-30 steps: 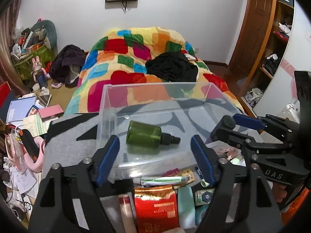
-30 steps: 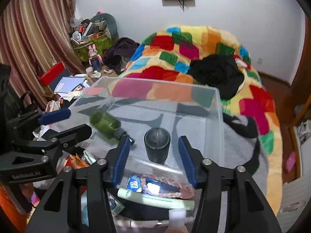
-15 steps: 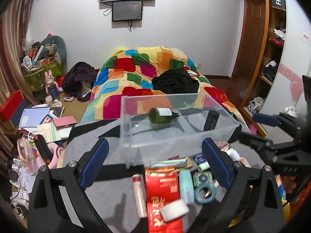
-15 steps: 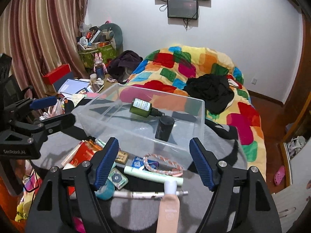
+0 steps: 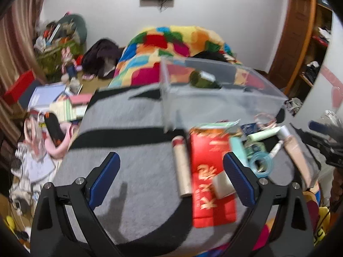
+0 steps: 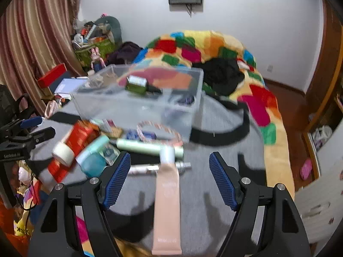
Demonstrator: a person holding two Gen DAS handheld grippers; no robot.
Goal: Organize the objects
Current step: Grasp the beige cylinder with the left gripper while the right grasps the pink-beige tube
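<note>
Left gripper (image 5: 171,171) spread wide, nothing held; its right finger sits in front of a white tape roll (image 5: 223,185) lying on a red packet (image 5: 211,177), w/ a red-capped tube (image 5: 182,168) between the jaws on the grey blanket (image 5: 133,154). Right gripper (image 6: 169,172) approx. two-thirds open, empty, jaws apart on either side of a pink tube (image 6: 168,205) lying lengthwise on the blanket, not touching it. Both grippers' jaws have just been opening. Clear plastic bin (image 6: 137,107) stands at the blanket's far edge, holding a green bottle (image 6: 137,86) on its side. Loose items lie just in front of the bin: pale green tube (image 6: 148,146), teal container (image 6: 93,157), bracelet (image 6: 159,129). Frames blurred.
</note>
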